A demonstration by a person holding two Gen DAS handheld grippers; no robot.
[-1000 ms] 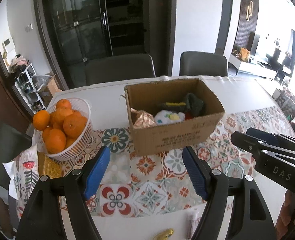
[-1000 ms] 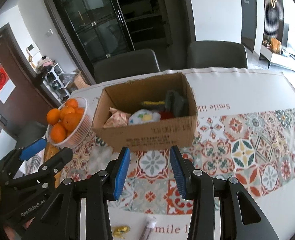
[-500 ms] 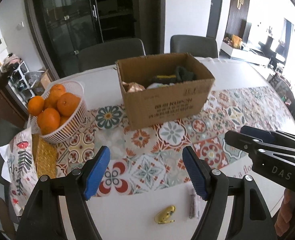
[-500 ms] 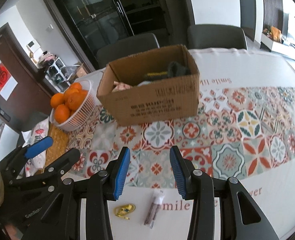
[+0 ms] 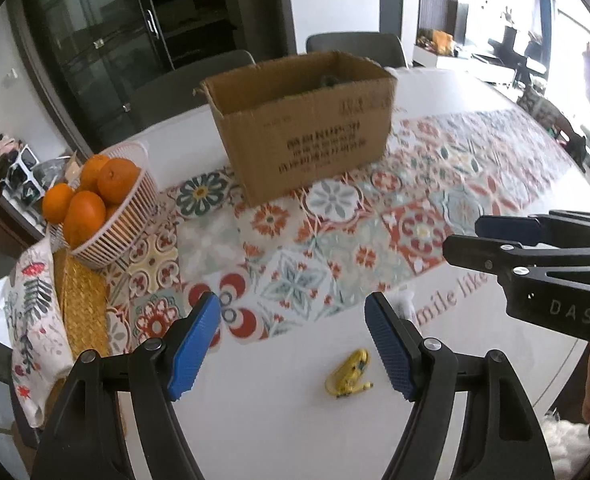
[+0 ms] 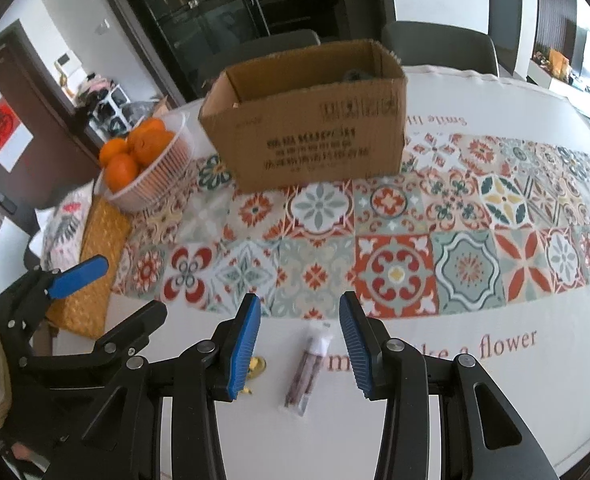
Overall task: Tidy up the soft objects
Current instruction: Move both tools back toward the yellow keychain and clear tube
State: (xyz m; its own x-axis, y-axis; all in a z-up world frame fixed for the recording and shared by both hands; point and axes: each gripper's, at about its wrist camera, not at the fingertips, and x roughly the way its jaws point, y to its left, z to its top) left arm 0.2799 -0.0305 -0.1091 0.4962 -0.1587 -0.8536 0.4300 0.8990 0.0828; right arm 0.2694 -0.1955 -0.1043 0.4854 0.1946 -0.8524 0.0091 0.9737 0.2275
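In your left wrist view, your left gripper [image 5: 291,344] hangs over the near white strip of the tabletop [image 5: 255,420] with its jaws spread wide and nothing between them. A small yellow item [image 5: 349,374] lies just ahead, nearer the right-hand jaw; it looks light and squashy, though it is too small to name, so I'd take it across its middle with a gentle squeeze. The cardboard box [image 5: 307,128] stands well beyond on the patterned runner [image 5: 335,240], with the basket of oranges [image 5: 103,204] to its left. Your right gripper [image 5: 535,248] shows at the right edge, and from this side you cannot tell its state. In your right wrist view, the right gripper [image 6: 300,344] is also parted and empty, and a slim clear-wrapped packet [image 6: 307,372] lies between and just beyond the jaws. It seems light and likely slippery in its wrapper; pinch it across the narrow width near the centre. Only a dark soft shape peeks above the cardboard box [image 6: 315,120] rim.
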